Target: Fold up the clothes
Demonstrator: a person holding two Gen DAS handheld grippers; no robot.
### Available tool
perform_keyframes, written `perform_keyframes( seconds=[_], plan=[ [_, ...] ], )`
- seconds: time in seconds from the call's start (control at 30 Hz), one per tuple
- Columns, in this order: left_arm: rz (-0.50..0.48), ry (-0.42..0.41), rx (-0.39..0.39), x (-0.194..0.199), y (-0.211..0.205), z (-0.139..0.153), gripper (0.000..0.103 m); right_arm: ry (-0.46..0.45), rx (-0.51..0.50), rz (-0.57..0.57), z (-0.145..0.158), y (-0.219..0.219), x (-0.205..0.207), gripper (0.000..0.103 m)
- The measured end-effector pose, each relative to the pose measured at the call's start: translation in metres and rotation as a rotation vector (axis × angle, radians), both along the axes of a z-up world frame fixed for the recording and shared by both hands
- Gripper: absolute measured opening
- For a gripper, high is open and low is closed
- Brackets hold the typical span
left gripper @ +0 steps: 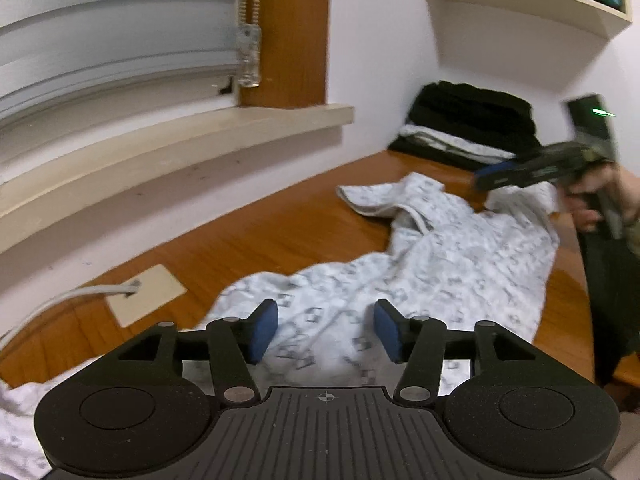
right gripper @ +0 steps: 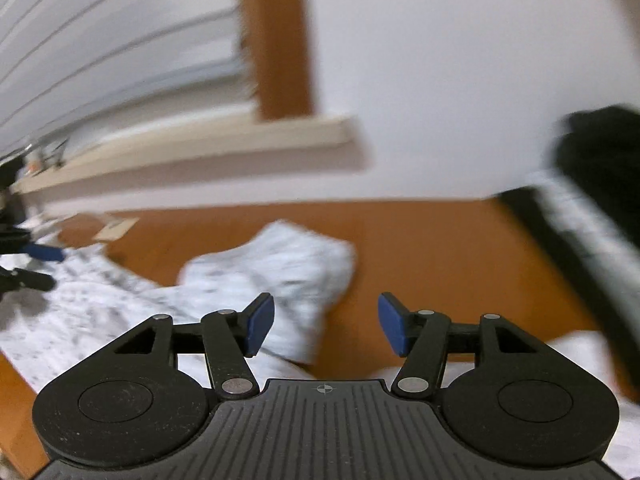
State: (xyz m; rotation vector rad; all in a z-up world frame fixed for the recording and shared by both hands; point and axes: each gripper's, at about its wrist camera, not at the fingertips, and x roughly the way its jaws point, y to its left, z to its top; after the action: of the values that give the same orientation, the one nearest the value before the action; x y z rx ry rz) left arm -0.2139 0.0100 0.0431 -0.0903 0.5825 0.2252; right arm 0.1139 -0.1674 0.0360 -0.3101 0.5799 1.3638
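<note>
A beige cover plate with a white cable [left gripper: 146, 294] sits at the far left of the orange-brown wooden tabletop [left gripper: 248, 240]; right of it the white garment printed with small grey motifs [left gripper: 432, 264] lies spread and rumpled across the wood, one end humped up and curled over, not folded; the left gripper [left gripper: 326, 330] hangs above its near part, blue pads parted, holding nothing; further right the right gripper [right gripper: 326, 324] is likewise released over the humped end, its view smeared; at far right stands a pile of folded black and white clothes [left gripper: 468, 124]; a hasty pinch could bunch the loose cloth or drag it off the edge.
</note>
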Motion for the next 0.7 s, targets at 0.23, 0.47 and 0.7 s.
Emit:
perform_keyframes(
  seconds=[0.23, 0.47, 0.7],
  plan=[
    [-0.022, 0.031, -0.038, 0.007, -0.006, -0.010, 0.008, 0.008, -0.147, 0.087, -0.014, 0.065, -0.024, 0.065],
    [0.005, -0.038, -0.024, -0.003, -0.013, -0.001, 0.007, -0.094, -0.192, 0.149, -0.013, 0.071, -0.035, 0.024],
    [-0.022, -0.036, -0.026, -0.020, -0.032, 0.003, 0.007, -0.332, -0.170, 0.103, 0.010, 0.096, -0.042, 0.012]
  ],
)
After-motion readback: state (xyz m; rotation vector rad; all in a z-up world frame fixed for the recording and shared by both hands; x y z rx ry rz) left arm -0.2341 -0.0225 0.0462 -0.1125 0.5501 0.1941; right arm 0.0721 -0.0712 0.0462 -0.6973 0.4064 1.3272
